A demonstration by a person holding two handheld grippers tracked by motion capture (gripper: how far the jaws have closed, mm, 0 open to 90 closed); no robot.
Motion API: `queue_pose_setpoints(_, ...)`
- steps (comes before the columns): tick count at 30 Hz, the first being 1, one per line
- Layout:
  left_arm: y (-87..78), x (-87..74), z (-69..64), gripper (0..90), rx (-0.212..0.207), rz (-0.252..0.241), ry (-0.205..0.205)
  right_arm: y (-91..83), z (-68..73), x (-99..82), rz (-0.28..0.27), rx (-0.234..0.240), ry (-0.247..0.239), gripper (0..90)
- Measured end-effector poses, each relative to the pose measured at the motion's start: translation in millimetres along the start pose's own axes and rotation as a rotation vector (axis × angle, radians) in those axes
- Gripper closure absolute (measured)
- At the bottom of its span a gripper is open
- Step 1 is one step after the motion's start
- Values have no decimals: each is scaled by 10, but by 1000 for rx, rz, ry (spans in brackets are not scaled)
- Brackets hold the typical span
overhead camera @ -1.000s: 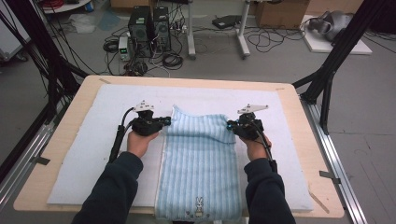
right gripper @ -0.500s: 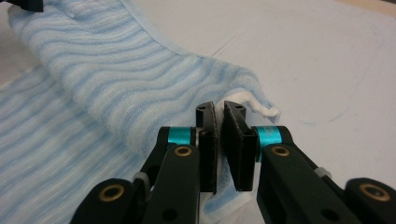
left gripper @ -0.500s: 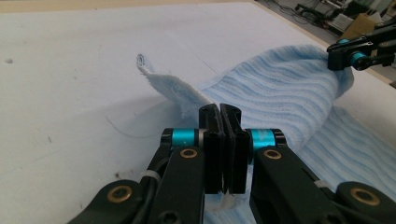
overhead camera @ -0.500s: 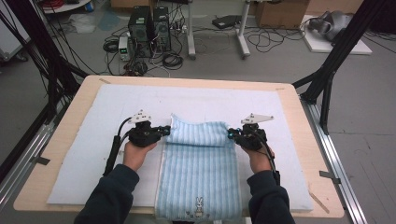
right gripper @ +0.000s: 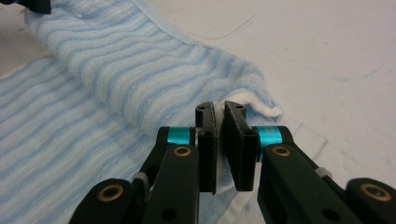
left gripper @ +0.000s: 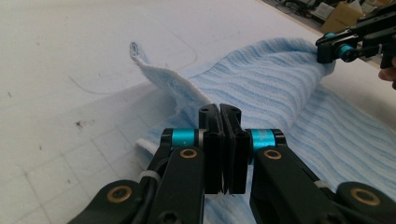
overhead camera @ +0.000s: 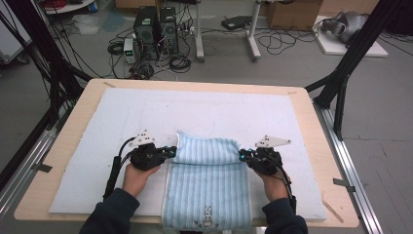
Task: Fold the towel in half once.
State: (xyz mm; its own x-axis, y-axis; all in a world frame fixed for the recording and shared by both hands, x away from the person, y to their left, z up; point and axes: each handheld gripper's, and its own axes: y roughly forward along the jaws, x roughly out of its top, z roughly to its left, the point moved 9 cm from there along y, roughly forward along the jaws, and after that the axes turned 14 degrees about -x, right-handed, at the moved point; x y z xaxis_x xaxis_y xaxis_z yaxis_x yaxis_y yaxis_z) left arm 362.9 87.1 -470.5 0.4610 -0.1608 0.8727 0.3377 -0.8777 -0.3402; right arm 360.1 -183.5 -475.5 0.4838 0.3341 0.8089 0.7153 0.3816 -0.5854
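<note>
Both hands are nearer the person than a second ago, and the folded-over edge of the light blue striped terry towel [overhead camera: 207, 183] has travelled with them, so the doubled band now sits lower over the flat part. The left hand-held gripper [overhead camera: 171, 151] is clamped shut on the towel's left corner, its jaws pinching the white-edged cloth. The right hand-held gripper [overhead camera: 242, 156] is closed on the opposite corner, a fold of cloth squeezed between its pads. Between the two, the raised edge stretches as a soft roll, while the rest lies flat toward the person, a small rabbit motif [overhead camera: 208, 215] near the hem. Underneath is a white padded mat [overhead camera: 219, 109] on the pale wooden table [overhead camera: 83, 105]. Beyond, a grey floor [overhead camera: 292, 63] carries computer towers [overhead camera: 156, 24] and tangled cables [overhead camera: 180, 61].
</note>
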Motion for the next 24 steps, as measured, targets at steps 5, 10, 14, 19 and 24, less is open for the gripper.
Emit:
queue_pose_setpoints(5, -29, -152, -44, 874, -5, 29, -2, -70, 77, -95, 8, 10, -21, 829)
queue_pose_setpoints(10, -78, -234, -41, 868, -6, 41, -14, -95, 129, -171, 18, 20, -20, 818)
queue_pose_setpoints(14, -88, -155, 24, 574, 27, 7, -34, -89, 141, -158, 18, 20, -20, 730)
queue_pose_setpoints(19, -139, 135, 151, 393, 45, -68, -24, -151, 31, 52, -32, -14, 30, 570)
queue_pose_setpoints(24, -40, 349, 273, 388, 33, -81, -22, -105, -242, 214, -27, -85, 58, 571)
